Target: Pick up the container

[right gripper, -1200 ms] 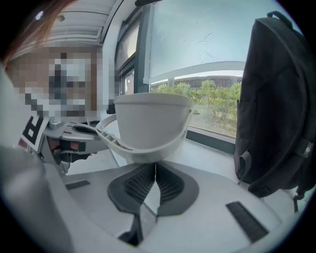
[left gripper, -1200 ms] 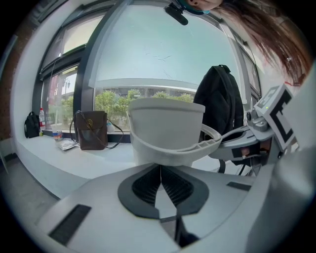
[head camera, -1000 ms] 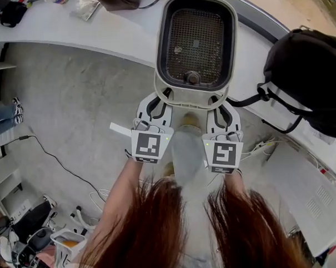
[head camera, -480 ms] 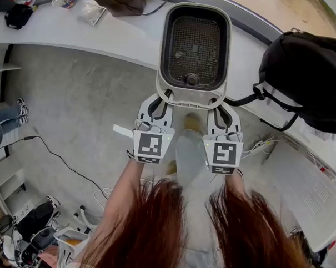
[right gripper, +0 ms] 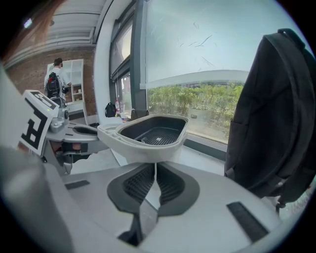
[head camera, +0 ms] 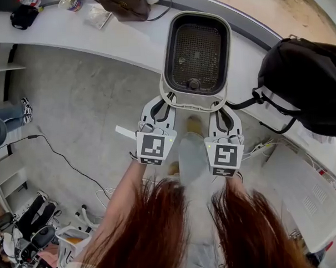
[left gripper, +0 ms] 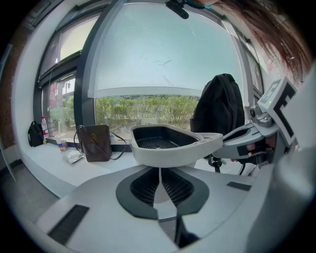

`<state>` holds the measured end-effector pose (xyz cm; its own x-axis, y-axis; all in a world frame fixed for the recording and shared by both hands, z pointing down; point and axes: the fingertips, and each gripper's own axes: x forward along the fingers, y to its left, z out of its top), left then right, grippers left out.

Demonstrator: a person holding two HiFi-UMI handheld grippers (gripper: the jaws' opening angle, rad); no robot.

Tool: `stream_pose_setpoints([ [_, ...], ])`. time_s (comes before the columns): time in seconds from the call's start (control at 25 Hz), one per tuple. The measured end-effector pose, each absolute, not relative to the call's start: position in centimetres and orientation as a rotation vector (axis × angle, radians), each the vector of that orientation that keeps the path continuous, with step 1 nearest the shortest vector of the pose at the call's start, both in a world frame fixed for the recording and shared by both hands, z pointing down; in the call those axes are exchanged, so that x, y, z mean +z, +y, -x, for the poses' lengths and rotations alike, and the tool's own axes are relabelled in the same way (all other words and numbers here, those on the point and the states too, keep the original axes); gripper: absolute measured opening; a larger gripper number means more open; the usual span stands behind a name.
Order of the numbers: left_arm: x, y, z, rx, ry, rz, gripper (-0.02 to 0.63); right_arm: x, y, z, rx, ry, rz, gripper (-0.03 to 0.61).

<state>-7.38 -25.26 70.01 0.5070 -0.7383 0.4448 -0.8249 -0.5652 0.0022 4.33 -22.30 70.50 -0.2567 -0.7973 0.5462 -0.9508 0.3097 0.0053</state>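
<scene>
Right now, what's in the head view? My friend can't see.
The white left gripper and right gripper each clamp the near rim of a white plastic container with a black mesh bottom. A black backpack sits to its right.

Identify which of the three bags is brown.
The handbag left of the container; the backpack at right and the small bag at far left are both black.

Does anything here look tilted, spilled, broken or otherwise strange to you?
Nothing stands out. The container looks whole and about level, with the left gripper and the right gripper each shut on its near rim. Only a small speck lies on its mesh floor, and no spill shows.
</scene>
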Motion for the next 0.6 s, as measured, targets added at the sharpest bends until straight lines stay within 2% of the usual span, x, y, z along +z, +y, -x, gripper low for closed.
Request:
stream_pose_setpoints([
  [0.6,68.2,-25.7,7.6,0.65,-1.352,-2.469,0.018,68.7,-22.6,-4.3,0.52,-2.087,-1.521,0.029],
])
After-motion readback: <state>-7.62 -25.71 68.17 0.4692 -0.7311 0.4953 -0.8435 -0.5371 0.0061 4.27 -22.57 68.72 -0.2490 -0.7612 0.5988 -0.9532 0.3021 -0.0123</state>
